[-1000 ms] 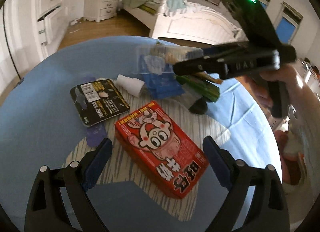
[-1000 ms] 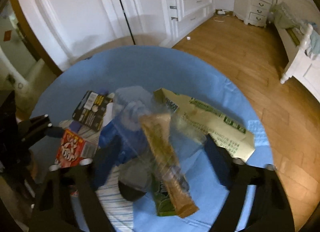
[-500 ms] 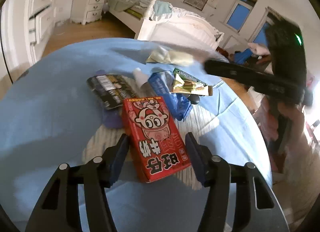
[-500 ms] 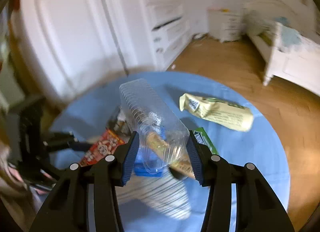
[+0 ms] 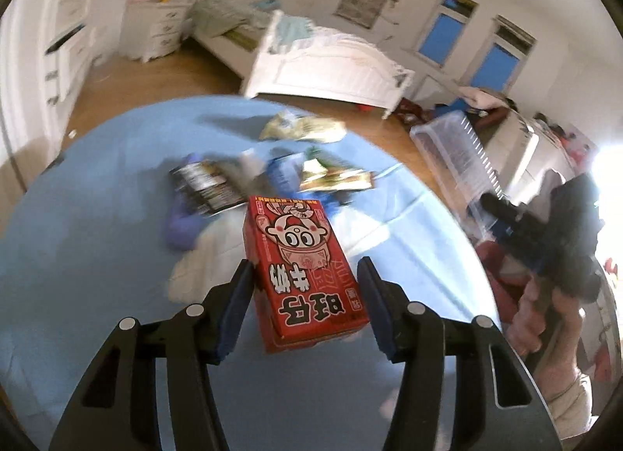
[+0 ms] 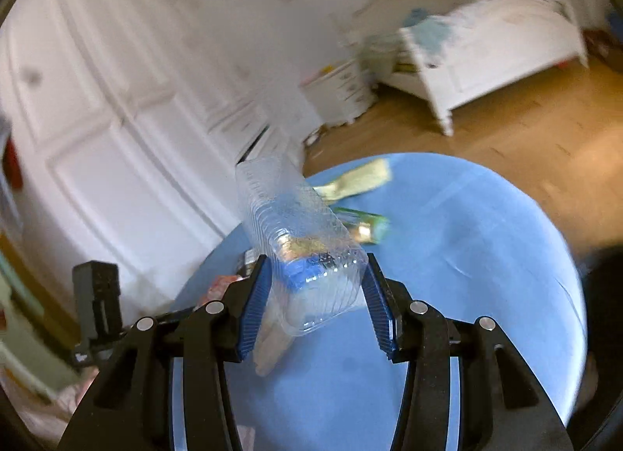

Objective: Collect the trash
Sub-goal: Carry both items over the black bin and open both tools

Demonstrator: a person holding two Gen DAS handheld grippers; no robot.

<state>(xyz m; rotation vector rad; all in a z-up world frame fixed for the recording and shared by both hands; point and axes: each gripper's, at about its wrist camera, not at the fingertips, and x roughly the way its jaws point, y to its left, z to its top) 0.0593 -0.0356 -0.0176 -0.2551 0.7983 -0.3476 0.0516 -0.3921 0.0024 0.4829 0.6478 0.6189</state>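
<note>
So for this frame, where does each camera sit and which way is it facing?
Left wrist: on the left gripper, angled down over the blue table toward the bed; its fingers clamp a red carton; the person's other hand shows at right.
Right wrist: on the right gripper, facing the white wardrobe; fingers clamp a clear plastic container.
Shared: table, bed, yellow-green wrapper.

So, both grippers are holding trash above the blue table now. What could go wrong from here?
1. The right gripper pinches a thin clear plastic container; it may buckle and slip out.
2. The left gripper, its jaws closing, holds the red box only at its near end, so the box may tilt or drop.
3. Both views are blurred; a fast swing could shake either piece loose.
</note>
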